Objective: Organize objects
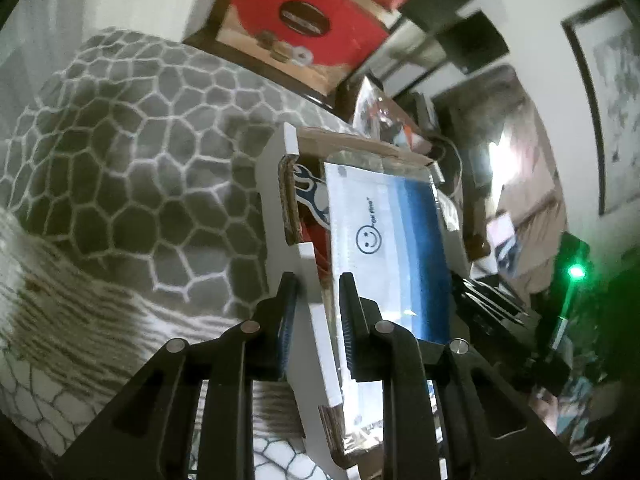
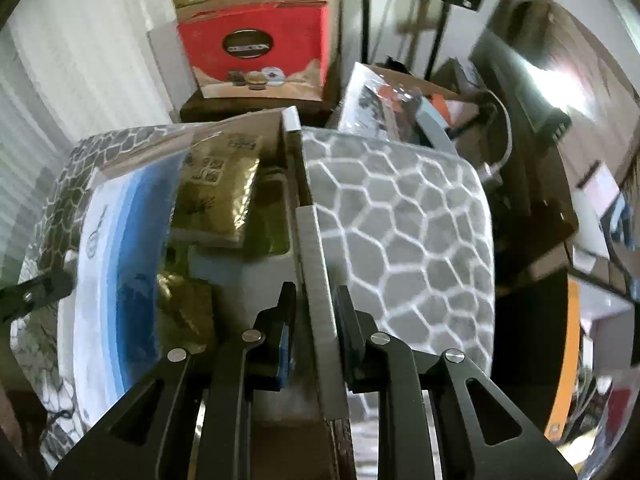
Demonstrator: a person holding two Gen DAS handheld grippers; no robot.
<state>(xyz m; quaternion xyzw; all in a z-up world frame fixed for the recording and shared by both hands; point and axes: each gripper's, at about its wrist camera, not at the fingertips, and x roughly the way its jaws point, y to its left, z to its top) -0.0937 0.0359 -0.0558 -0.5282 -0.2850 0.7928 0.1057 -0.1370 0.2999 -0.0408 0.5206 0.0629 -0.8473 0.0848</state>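
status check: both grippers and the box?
Left gripper shut on cardboard box wall. Right gripper shut on opposite wall. Nothing blocking.

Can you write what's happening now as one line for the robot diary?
left gripper: shut on box wall | right gripper: shut on opposite wall | box on patterned blanket

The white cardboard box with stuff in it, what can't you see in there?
- Left wrist view: the blue-and-white smiley packet covers most of the white cardboard box; only red and blue scraps peek out.
- Right wrist view: writing on the gold foil packets is blurred; the box floor is hidden beneath them.
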